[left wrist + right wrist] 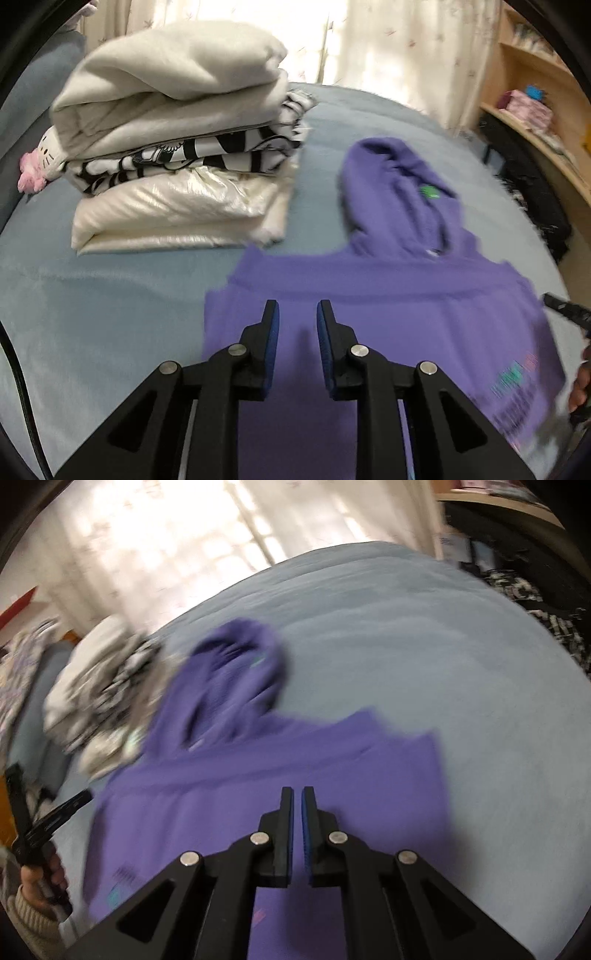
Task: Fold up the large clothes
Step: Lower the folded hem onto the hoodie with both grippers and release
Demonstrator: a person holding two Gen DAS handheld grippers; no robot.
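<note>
A purple hoodie point(406, 295) lies spread flat on the blue-grey bed cover point(92, 314), its hood point(391, 192) pointing away from me and a coloured print near its right hem. My left gripper point(297, 306) hovers over the hoodie's left part, open, with nothing between its blue pads. In the right wrist view the same hoodie point(229, 805) shows blurred, and my right gripper point(297, 792) is over its right part, shut with nothing in it. A hand in a cream knit sleeve point(29, 904) holds the left gripper at that view's left edge.
A stack of folded cream and black-and-white bedding point(177, 147) sits on the bed to the hoodie's left, with a pink and white plush toy point(37, 166) beside it. Dark patterned clothes point(535, 199) and wooden shelves point(535, 110) stand to the right. Curtains hang behind.
</note>
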